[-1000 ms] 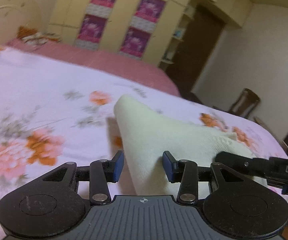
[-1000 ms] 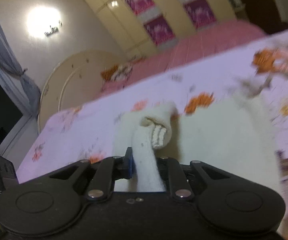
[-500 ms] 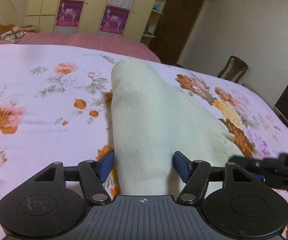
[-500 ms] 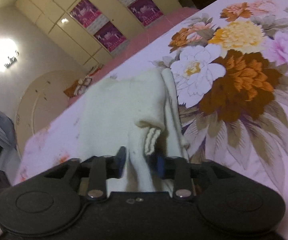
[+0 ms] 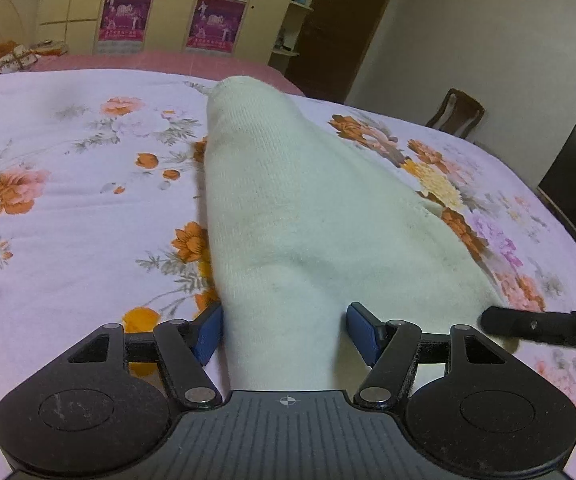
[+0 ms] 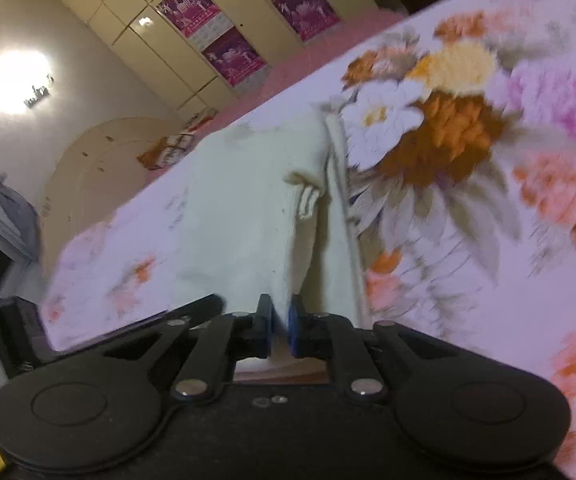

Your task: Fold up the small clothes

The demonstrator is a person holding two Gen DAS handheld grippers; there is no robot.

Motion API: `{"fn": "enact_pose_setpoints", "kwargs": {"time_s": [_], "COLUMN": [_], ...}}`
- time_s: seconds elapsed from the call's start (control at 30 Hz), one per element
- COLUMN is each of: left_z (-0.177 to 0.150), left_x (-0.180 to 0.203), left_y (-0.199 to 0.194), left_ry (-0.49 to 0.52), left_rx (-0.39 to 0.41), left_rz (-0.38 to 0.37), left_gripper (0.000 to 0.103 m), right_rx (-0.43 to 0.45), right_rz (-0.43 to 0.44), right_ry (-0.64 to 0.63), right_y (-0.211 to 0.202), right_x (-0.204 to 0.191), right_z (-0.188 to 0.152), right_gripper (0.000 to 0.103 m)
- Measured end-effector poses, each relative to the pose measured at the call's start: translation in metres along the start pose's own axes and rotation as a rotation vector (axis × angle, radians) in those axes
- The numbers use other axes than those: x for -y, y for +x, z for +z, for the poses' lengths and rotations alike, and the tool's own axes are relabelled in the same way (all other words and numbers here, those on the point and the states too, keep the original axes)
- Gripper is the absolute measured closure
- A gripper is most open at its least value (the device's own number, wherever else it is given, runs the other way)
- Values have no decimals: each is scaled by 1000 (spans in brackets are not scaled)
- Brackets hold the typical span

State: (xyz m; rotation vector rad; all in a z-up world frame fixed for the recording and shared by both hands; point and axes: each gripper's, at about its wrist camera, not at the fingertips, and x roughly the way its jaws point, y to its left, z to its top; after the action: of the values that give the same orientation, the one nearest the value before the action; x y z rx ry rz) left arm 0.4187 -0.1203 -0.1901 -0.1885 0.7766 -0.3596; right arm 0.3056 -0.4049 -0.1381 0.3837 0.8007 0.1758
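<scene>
In the left wrist view the left gripper (image 5: 284, 334) fills the near edge at six o'clock. Its jaws stand well apart, and the blue pads (image 5: 361, 330) flank a fold of the cream knitted garment (image 5: 288, 200) that runs between them; the left pad sits against the cloth's edge, while the right pad shows a small gap, so nothing is pinched. From there the garment stretches away toward twelve o'clock, tapering to a rounded end on the flowered bedspread (image 5: 68, 208). At three o'clock the dark tip of the right gripper (image 5: 543, 326) reaches in at the garment's near right corner. Farther off, at two o'clock, stand a wooden chair (image 5: 457, 114) and a dark screen (image 5: 575, 184); at twelve o'clock is a wardrobe with purple posters (image 5: 216, 24).

In the right wrist view the right gripper (image 6: 279, 330) has just been closing. Its jaws are now nearly together, pinching a thin raised fold of the garment (image 6: 244, 208) between the blue pads (image 6: 295, 330). Beyond the pinch, toward twelve o'clock, the cloth lies spread on the bedspread (image 6: 487, 208), with a ribbed cuff (image 6: 307, 200) turned up at its middle. At nine o'clock the left gripper's body (image 6: 20, 328) shows dark. At ten o'clock, far away, a wall lamp (image 6: 18, 80) glares above a rounded headboard (image 6: 100, 164).
</scene>
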Motion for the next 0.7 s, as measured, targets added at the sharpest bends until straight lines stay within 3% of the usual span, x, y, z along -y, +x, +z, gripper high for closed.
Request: {"fn": "enact_pose_setpoints", "kwargs": {"time_s": [0.07, 0.2, 0.3, 0.33, 0.4, 0.5, 0.6, 0.67, 0.7], "left_z": [-3, -6, -2, 0, 10, 29, 48, 60, 65], "left_x": [3, 6, 1, -1, -5, -10, -19, -27, -31], "left_y": [1, 1, -4, -6, -12, -12, -3, 4, 9], "left_ry": [15, 39, 25, 13, -14, -42, -88, -129, -148], "left_rx": [-2, -16, -33, -29, 4, 28, 39, 53, 57], "left_rz": [7, 15, 0, -1, 0, -3, 11, 26, 34], "left_gripper": [37, 37, 37, 37, 37, 37, 37, 37, 37], "right_rx": [29, -62, -76, -86, -66, -5, 27, 44, 52], "right_rz": [-56, -104, -108, -100, -83, -26, -28, -19, -15], "right_ry": [-43, -13, -23, -12, 22, 66, 63, 65, 73], "right_y": [-5, 14, 10, 9, 1, -4, 8, 22, 30], "right_x": [-3, 8, 6, 7, 8, 7, 5, 3, 4], "right_z": [0, -10, -8, -6, -4, 11, 33, 51, 59], "right_gripper": [97, 97, 96, 93, 77, 68, 56, 56, 49]}}
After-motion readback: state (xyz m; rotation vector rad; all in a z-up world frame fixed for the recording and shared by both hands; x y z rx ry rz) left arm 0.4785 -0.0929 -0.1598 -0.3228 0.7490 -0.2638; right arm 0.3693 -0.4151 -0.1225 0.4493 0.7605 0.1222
